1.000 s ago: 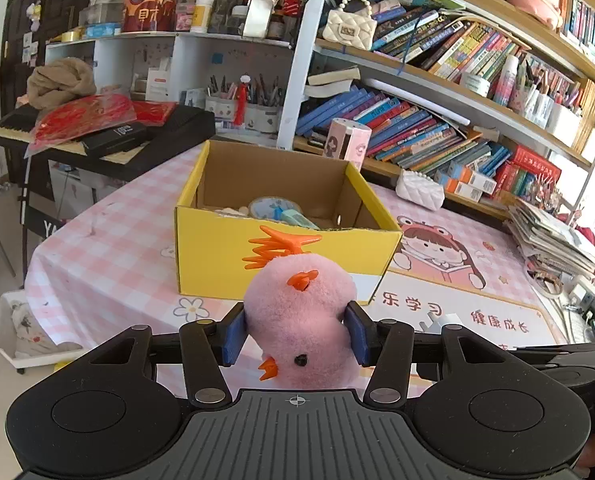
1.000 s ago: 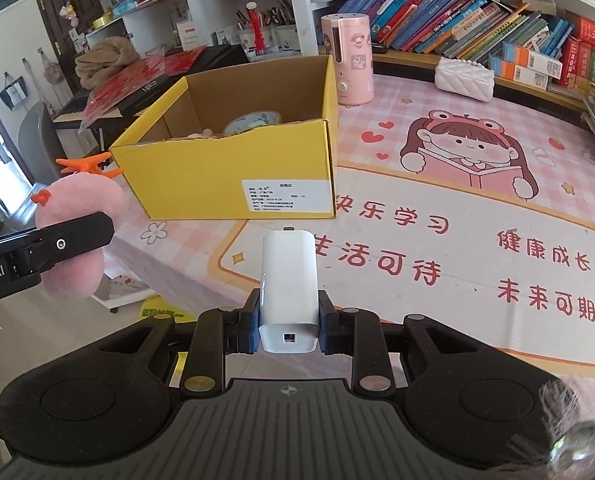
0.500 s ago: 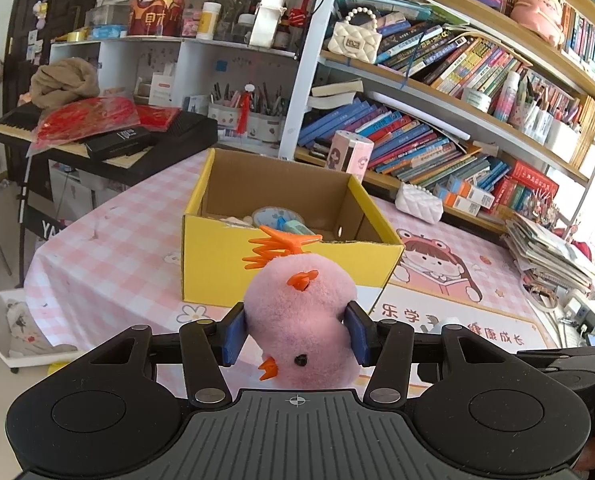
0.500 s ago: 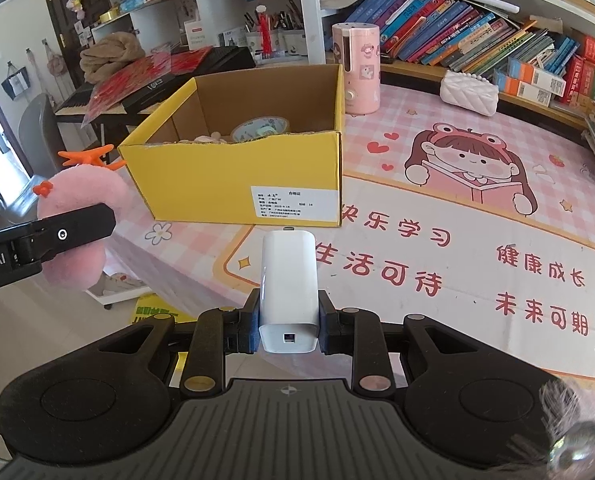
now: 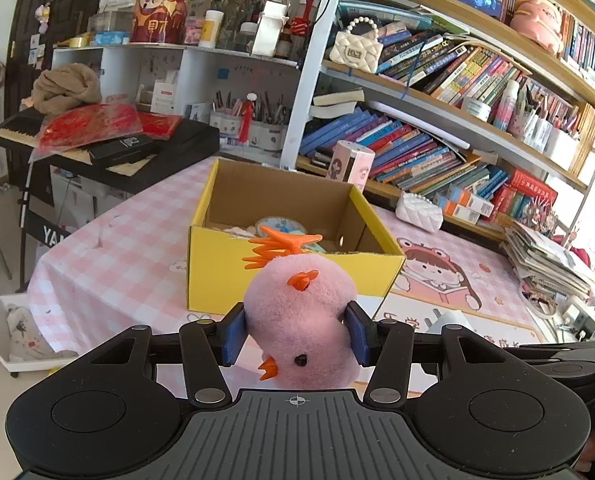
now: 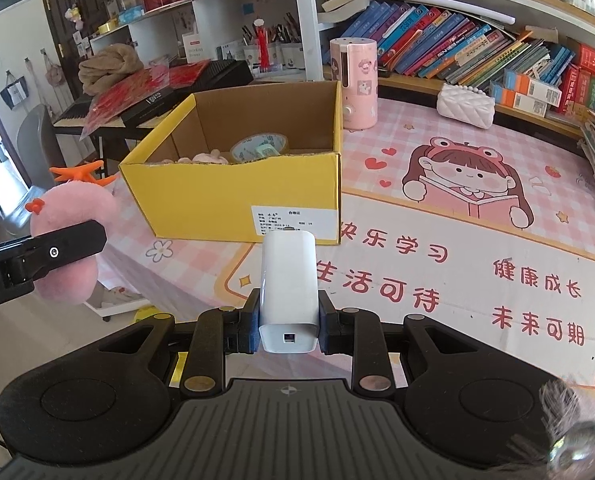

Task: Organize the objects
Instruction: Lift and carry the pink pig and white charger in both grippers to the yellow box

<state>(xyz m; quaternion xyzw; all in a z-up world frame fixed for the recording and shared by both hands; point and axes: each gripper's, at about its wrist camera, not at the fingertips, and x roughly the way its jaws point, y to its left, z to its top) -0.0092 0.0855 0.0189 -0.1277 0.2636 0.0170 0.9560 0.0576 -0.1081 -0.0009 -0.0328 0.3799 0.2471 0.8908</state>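
Observation:
My left gripper point(image 5: 296, 338) is shut on a pink plush chick point(image 5: 301, 316) with orange feet, held upside down in front of the yellow cardboard box point(image 5: 233, 276). In the right wrist view the same plush chick point(image 6: 71, 240) hangs at the far left, left of the box point(image 6: 201, 204). My right gripper point(image 6: 288, 322) is shut on a white charger block point(image 6: 288, 280), held above the table mat just before the box's labelled front wall. Inside the box lie a tape roll point(image 6: 259, 147) and a pale plush item point(image 6: 205, 157).
A pink cylindrical gadget point(image 6: 353, 82) and a white quilted purse point(image 6: 465, 106) stand behind the box. Bookshelves point(image 5: 437, 120) line the far side. A keyboard with red bags point(image 5: 97, 132) sits at the left, and a paper stack point(image 5: 545, 256) at the right table edge.
Both views have drawn back and risen slightly, so the box looks a bit smaller and lower. Both grips are unchanged.

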